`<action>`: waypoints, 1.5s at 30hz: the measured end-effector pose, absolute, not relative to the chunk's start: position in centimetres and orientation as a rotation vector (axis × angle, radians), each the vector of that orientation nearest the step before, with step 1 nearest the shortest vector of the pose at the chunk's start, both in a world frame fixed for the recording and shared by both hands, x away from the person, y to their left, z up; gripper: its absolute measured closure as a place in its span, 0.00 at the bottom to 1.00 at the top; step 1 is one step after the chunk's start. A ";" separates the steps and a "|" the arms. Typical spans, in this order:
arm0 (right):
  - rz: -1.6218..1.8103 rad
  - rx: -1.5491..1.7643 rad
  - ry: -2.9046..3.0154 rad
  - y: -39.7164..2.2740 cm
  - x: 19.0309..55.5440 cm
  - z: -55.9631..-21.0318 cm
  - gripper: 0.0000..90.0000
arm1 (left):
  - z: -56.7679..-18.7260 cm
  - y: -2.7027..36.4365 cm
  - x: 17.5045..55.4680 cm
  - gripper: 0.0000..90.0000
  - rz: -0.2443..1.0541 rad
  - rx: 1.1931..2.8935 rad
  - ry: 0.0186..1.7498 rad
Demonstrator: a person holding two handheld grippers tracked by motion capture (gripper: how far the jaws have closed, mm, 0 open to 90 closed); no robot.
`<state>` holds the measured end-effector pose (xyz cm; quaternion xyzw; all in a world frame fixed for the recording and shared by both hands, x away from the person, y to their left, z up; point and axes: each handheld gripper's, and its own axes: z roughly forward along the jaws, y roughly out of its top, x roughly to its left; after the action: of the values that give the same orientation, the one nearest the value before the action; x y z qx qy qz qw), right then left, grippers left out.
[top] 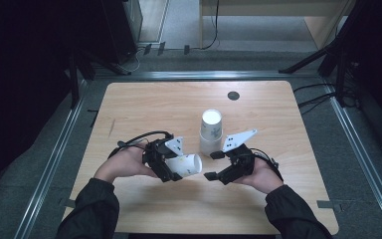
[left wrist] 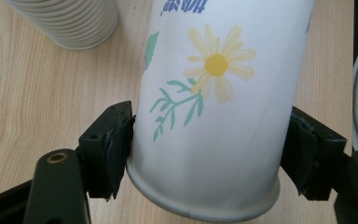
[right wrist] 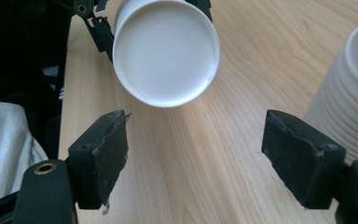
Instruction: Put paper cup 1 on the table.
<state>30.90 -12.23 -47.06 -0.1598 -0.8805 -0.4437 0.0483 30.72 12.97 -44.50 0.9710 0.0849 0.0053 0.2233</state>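
Here, pale wooden table (top: 144,107), grey carpet (top: 179,25)

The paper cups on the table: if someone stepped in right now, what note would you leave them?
Left hand-held gripper: shut on one flowered paper cup, held on its side near the rim, base toward the right hand-held gripper.
Right hand-held gripper: open, holding nothing, facing the cup's base.
Stack of cups: upside down on the table, beyond both.
Done: one cup is off the stack.
Left: probably hand it over or set it down.
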 end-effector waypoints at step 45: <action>-1.340 -0.315 -2.725 -9.1 29.8 -47.7 0.38 | -45.5 9.9 29.7 0.28 0.035 2.746 0.171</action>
<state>29.80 -9.10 -47.66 -0.1033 -0.8917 -0.4384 0.0445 29.71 9.87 -45.48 0.9791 0.0610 0.0124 0.1937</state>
